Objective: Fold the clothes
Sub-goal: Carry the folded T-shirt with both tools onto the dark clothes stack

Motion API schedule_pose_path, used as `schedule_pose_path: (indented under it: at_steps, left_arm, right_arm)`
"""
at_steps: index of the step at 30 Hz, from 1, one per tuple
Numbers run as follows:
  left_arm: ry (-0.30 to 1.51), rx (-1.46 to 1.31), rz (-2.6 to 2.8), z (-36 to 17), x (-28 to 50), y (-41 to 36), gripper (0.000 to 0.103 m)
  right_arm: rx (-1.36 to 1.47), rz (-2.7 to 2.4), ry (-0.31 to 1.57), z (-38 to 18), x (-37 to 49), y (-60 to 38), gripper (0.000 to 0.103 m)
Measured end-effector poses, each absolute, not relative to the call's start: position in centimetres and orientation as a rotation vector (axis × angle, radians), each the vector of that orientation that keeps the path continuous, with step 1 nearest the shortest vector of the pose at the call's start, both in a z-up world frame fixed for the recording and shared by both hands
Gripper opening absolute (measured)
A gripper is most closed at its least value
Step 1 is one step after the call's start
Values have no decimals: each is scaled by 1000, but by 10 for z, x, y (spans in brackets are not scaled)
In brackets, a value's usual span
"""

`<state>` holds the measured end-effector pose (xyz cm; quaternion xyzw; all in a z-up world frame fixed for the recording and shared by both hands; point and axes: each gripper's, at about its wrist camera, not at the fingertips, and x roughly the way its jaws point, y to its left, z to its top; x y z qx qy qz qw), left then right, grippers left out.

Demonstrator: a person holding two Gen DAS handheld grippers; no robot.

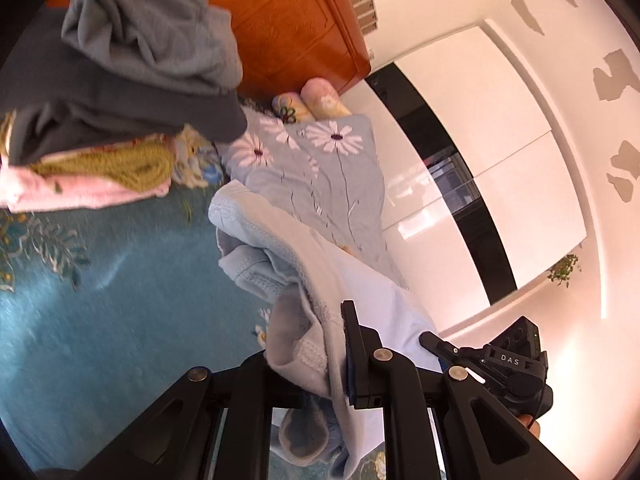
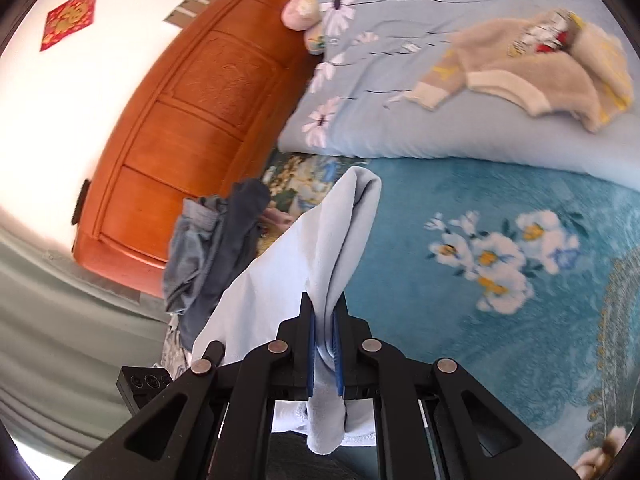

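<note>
The right gripper [image 2: 325,344] and the left gripper [image 1: 320,354] each clamp the pale blue garment [image 2: 320,248], held above the teal blanket [image 2: 460,312]. It could sag unevenly (the left grip bunches thick folds) and snag the clothes pile [image 1: 120,92] beside the blanket.

The only legible text is the white lettering "DAS" on the black body of the right gripper [image 1: 510,364], seen in the left wrist view; the red wall hanging [image 2: 69,17] carries a gold design too blurred to read
</note>
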<state>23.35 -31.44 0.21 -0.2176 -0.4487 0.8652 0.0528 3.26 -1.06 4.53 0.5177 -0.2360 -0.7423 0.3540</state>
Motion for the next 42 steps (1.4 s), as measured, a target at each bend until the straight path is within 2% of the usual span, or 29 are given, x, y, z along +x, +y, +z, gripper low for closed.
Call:
schedule_pose_path:
  at_steps: [5, 11, 16, 24, 27, 31, 36, 42]
  left_arm:
    - [-1212, -580, 2855, 65, 255, -375, 13]
    - [-1230, -439, 3029, 106, 275, -458, 13]
    - [-1247, -442, 3139, 113, 267, -511, 14]
    - [-1322, -524, 3178, 71, 214, -562, 14]
    - [-1364, -640, 3134, 35, 196, -568, 14]
    - [-1405, -591, 3093, 6, 200, -566, 17]
    - [-1478, -540, 3033, 0, 206, -570, 17]
    - [-1525, -562, 3014, 13, 216, -565, 18]
  right_arm:
    - [1197, -1776, -464, 113, 12, -118, 8]
    - [1061, -1657, -269, 174, 4, -250, 8]
    - [1040, -1637, -128, 189, -6, -345, 8]
    - [1012, -1663, -9, 175, -46, -437, 8]
    - [1079, -1701, 30, 143, -72, -454, 8]
    - [1177, -1719, 63, 89, -97, -460, 8]
    - [1252, -1679, -23, 49, -118, -454, 8]
    - [1247, -1643, -55, 60, -116, -451, 10]
